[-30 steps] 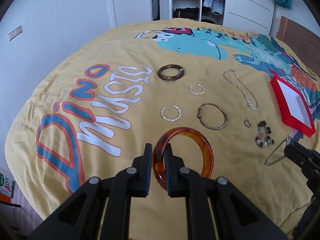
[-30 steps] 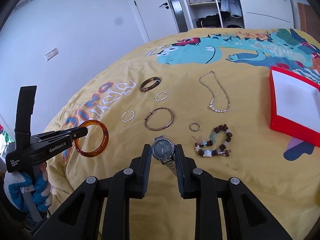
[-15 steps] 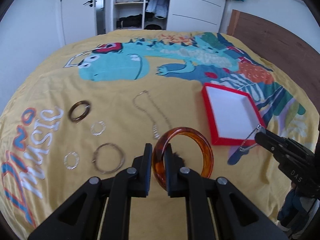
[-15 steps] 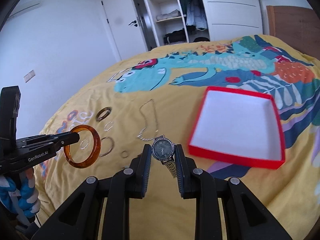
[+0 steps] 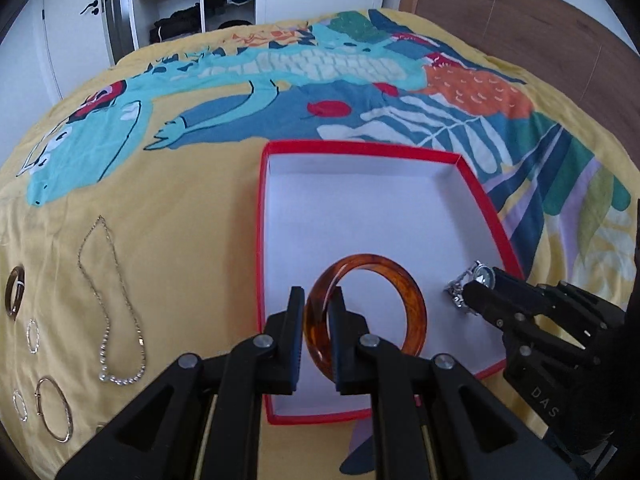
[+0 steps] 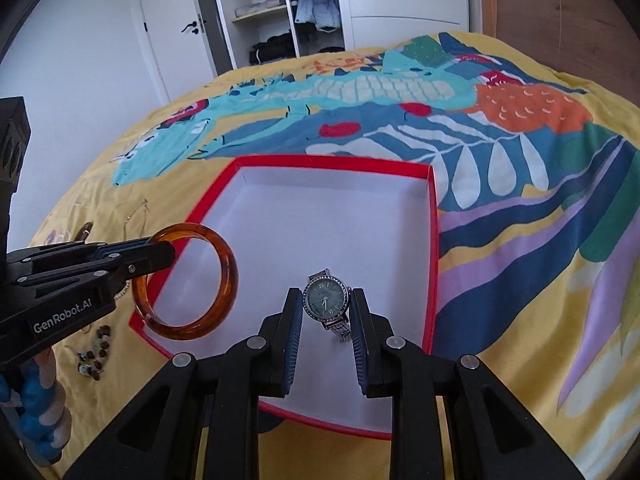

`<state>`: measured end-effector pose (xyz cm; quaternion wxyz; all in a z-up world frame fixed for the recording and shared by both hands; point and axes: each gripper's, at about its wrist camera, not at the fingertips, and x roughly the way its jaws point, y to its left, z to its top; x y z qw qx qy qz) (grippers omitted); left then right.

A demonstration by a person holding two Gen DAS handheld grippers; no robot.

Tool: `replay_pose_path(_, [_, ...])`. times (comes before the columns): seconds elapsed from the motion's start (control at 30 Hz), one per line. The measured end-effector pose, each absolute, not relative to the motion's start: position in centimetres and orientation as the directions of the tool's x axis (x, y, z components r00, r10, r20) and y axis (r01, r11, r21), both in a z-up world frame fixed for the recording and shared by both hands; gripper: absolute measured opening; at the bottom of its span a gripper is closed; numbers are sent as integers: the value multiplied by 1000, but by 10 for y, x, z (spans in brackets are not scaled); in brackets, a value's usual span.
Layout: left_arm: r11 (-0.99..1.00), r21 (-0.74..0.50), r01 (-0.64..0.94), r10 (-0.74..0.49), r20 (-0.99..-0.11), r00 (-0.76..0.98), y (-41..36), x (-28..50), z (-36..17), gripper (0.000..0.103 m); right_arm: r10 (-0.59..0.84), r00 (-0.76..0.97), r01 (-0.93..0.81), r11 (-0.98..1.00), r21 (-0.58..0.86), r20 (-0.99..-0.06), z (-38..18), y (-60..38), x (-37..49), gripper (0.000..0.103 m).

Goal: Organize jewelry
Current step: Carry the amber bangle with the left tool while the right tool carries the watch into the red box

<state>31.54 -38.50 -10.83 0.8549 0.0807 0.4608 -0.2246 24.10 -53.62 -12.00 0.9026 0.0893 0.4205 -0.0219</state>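
Observation:
My left gripper [image 5: 318,316] is shut on an amber bangle [image 5: 404,300] and holds it above the near part of the red box with white inside [image 5: 262,240]. My right gripper [image 6: 325,314] is shut on a silver watch [image 6: 325,300] with a dark dial, held over the same box [image 6: 434,260]. In the right wrist view the bangle [image 6: 228,276] hangs over the box's left rim. In the left wrist view the watch [image 5: 476,280] sits at the box's right rim.
On the yellow dinosaur bedcover lie a silver chain necklace [image 5: 108,304], a dark bangle [image 5: 14,292], thin silver hoops [image 5: 54,414] and a beaded bracelet [image 6: 96,352], all left of the box. A wooden headboard [image 5: 520,20] is at the far right.
Both grippers have moved right and forward, from above the loose jewelry to over the red box. Each still holds its piece.

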Motion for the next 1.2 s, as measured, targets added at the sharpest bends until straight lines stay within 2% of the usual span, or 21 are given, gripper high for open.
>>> replay_pose_path(0.23, [909,13,417,-196,-869,454,-390,313,-145,10,24,584,77,993,84,-812,-149,-533,248,24])
replay_pose_path(0.4, [953,19,303,-115,-902,416,-383,303,-149,11,23,568,38,998,54,-823,-152,-534,251,23])
replay_pose_path(0.63, [973,-30,229,-117,-919,377,-367,287,-148,12,53,537,-28,999,46,-842,-153,-530,258,22])
replay_pose_path(1.1, [976,12,219,-67,-935,350,-374,288,-151,14,38,496,-84,996,-4,-867,-150,-523,260,23])
replay_pose_path(1.2, [973,17,228,-67,-933,355,-376,290,-149,13,26,494,-80,997,-16,-869,-148,-523,256,27])
